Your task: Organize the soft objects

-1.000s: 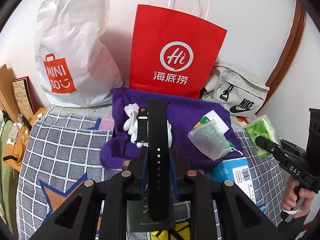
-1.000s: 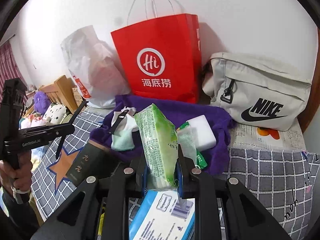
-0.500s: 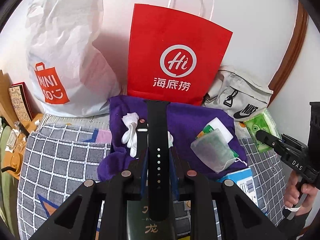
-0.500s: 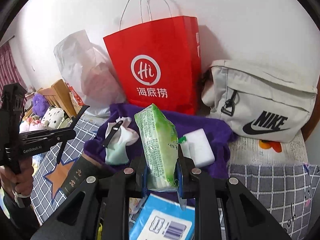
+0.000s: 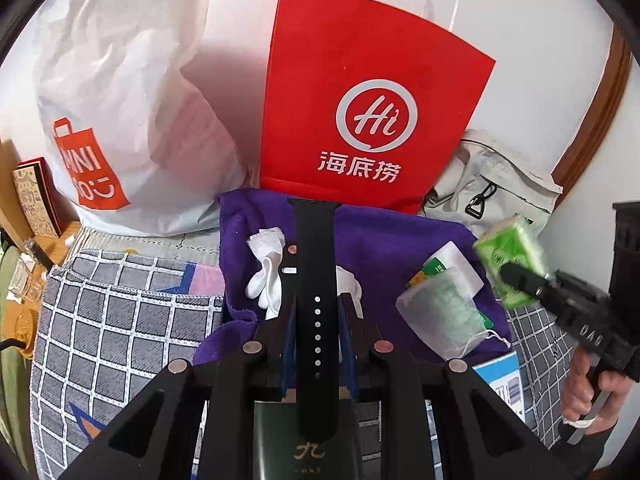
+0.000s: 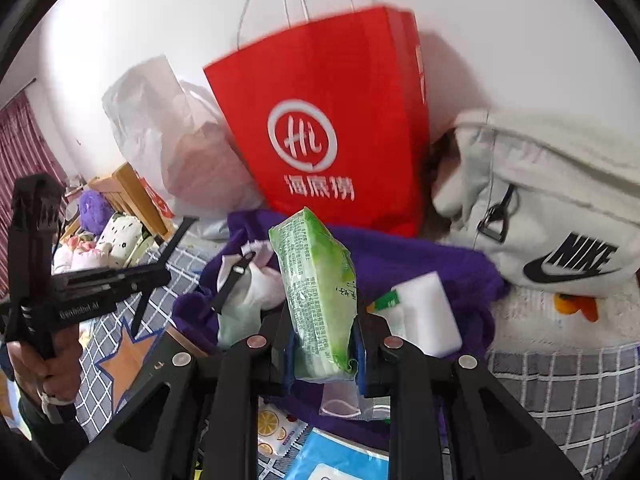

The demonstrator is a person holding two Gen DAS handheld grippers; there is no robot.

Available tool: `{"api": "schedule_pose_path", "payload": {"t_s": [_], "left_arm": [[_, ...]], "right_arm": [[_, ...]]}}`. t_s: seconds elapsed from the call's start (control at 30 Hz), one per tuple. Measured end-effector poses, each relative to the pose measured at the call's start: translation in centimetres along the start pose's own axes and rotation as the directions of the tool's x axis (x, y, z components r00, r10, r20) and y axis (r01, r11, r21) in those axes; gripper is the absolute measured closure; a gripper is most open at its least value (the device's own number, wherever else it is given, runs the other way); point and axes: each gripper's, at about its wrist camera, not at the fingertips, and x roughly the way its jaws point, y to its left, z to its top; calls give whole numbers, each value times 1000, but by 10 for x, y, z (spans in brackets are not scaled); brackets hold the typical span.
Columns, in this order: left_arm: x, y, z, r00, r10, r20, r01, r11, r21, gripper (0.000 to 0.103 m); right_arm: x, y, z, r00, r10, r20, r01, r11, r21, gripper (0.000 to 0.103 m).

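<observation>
My left gripper (image 5: 316,320) is clamped on one black watch strap (image 5: 316,280). The strap stands upright between the two fingers, its upper end rising past the fingertips and its lower end hanging below them, above the purple cloth (image 5: 384,240). From my right wrist view the left gripper (image 6: 160,264) appears at the left edge, held over the checked bedcover (image 6: 560,380).

Counted left to right in the left wrist view: one white plastic bag (image 5: 120,100), one pair of white gloves (image 5: 264,280) lying on the cloth just behind the strap, one red paper bag (image 5: 372,100), one mesh pouch (image 5: 440,312) on the cloth's right part, one grey sling bag (image 5: 492,188).

My right gripper (image 6: 322,332) is closed on one green tissue pack (image 6: 320,288). The pack sits between the fingers, tilted slightly left, held above the cloth's near edge. In the left wrist view the same pack (image 5: 512,256) shows at the tip of the right gripper (image 5: 516,276). One white sponge block (image 6: 428,312) lies on the cloth just right of the pack.
</observation>
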Motion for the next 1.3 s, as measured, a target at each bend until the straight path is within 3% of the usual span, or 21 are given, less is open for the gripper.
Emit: {"api": "schedule_pose_path", "payload": {"t_s": [0.47,0.7,0.93,1.13,1.3], "left_arm": [[58,-3,5,997,-41,-61,39,999,-25,84],[78,-1,4,996,-51,-69,49,998,-37,84],[92,0,1,992,-54,-116,50,998,-40,83],[95,0,-1,990,-42,-137,37,999,-36,83],[94,-5,0,987,-49,-151,45,999,-29,73]], "right_arm": [[54,-21,-16,978,121,-171,-103,988,111,81],[68,-36,-23,971,94,-220,-60,986,159,80],[74,-48,-26,965,122,-230,-75,977,201,77],[62,-54,-23,974,85,-211,-46,981,186,72],[51,-61,-20,982,55,-180,-20,982,190,63]]}}
